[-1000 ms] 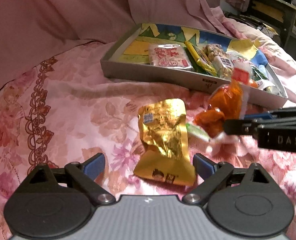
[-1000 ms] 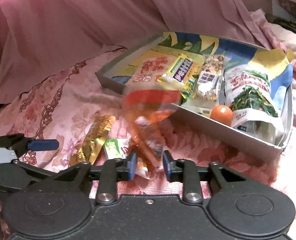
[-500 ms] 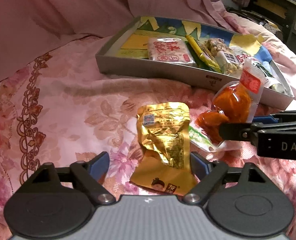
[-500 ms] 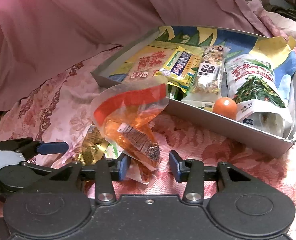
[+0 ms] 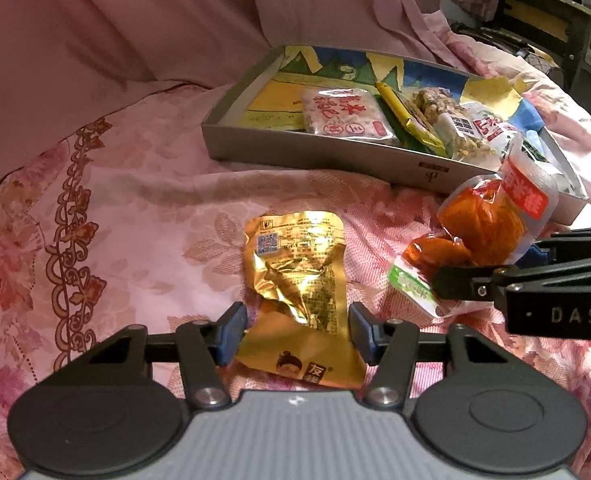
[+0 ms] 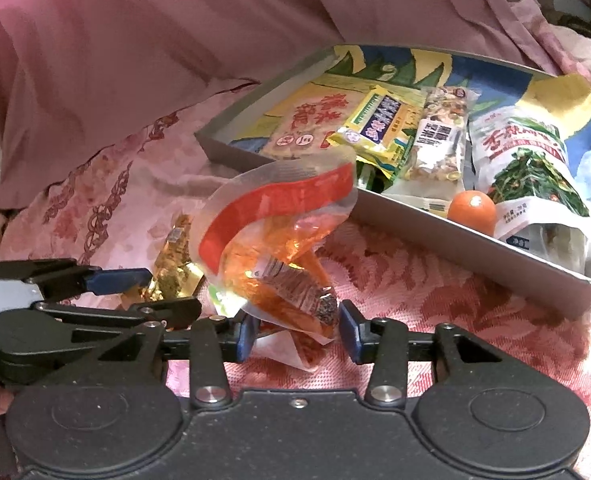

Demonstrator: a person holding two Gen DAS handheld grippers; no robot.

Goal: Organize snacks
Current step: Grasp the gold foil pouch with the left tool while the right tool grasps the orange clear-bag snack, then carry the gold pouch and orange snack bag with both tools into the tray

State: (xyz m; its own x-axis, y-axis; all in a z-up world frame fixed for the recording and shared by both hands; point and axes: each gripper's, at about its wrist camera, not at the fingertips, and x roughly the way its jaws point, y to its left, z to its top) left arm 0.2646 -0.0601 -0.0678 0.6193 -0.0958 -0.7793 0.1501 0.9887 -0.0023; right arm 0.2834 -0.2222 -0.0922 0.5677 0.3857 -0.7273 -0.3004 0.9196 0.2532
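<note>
A gold foil snack packet [image 5: 299,292] lies on the pink bedspread between the fingers of my left gripper [image 5: 297,334], whose jaws stand close on either side of it. An orange snack pouch with a red band [image 6: 271,248] stands between the fingers of my right gripper [image 6: 297,330], jaws apart and not touching it; it also shows in the left wrist view [image 5: 483,224]. A small green-and-white packet [image 5: 411,284] lies under the pouch. The grey tray [image 5: 315,152] behind holds several snack packets.
The tray [image 6: 475,240] holds a small orange fruit [image 6: 471,208], a seaweed bag [image 6: 531,164] and a nut bar [image 6: 439,136]. Pink curtain cloth hangs behind. Dark furniture [image 5: 555,24] stands at the far right.
My left gripper's jaws have narrowed around the gold packet. My right gripper's jaws have opened from the orange pouch, which has shifted and tipped.
</note>
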